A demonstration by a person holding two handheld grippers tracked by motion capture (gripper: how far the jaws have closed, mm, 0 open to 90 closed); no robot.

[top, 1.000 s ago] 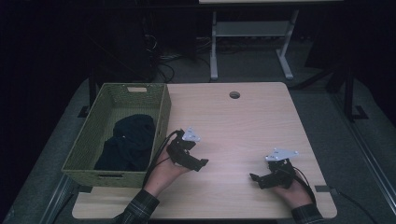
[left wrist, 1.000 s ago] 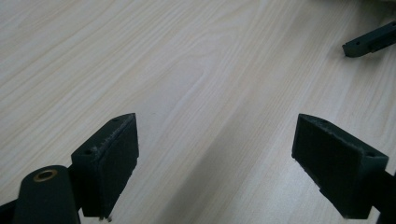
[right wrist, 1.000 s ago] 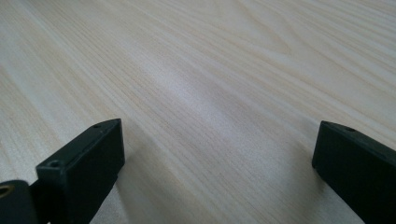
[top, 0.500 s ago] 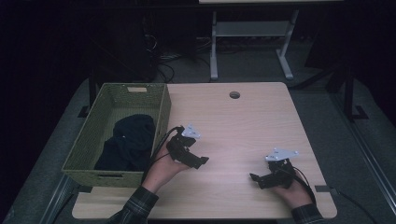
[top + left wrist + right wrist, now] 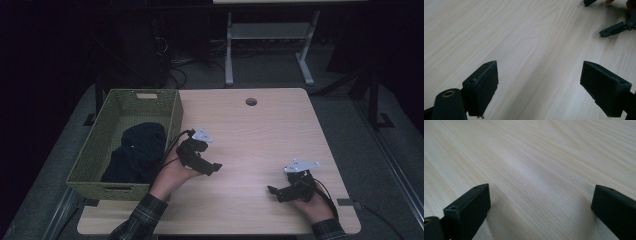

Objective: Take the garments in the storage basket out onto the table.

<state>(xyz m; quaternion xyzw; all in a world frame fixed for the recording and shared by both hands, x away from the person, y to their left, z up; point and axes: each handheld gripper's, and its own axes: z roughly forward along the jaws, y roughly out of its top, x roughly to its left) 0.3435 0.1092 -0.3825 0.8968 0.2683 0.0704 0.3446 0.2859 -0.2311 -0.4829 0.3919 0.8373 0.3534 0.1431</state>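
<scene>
Both pairs of jaws stand wide apart over bare table (image 5: 260,135), holding nothing. The left gripper (image 5: 539,82) sees the right gripper (image 5: 616,26) beyond. From above, dark cloth (image 5: 135,152) lies in the basket (image 5: 95,150) beside the left gripper; no writing readable.

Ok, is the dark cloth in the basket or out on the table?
In. The dark cloth lies bunched on the floor of the green woven basket, below its rim, beside the left gripper.

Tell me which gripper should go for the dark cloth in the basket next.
Left. The left gripper hangs open just beside the green basket that holds the dark cloth. The right gripper, also open, sits near the table's opposite front corner, likely the longer reach.
</scene>
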